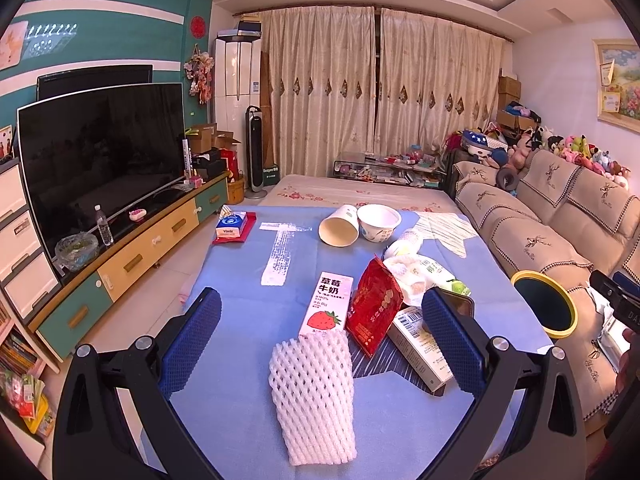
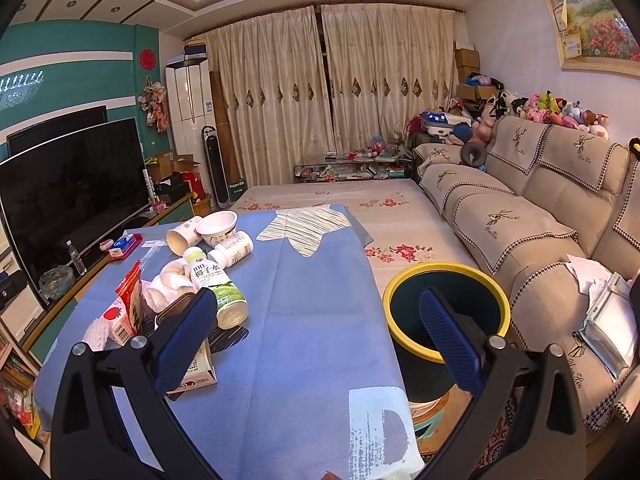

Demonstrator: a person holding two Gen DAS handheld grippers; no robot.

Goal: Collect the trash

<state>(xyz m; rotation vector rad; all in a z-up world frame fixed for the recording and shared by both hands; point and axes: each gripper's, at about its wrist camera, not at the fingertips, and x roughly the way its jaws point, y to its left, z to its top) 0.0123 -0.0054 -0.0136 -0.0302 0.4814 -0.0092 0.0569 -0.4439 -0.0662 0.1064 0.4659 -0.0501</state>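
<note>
Both tongs gape empty: left tongs [image 1: 320, 320] over foam netting [image 1: 314, 396], right tongs [image 2: 320, 316] beside bin [image 2: 446, 312].

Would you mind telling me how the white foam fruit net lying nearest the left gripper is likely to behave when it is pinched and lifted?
The white foam net is open mesh, so it is probably very light and will squash flat between the left gripper pads. It lies limp on the blue cloth, so its free end may droop. Rolling seems unlikely.
</note>
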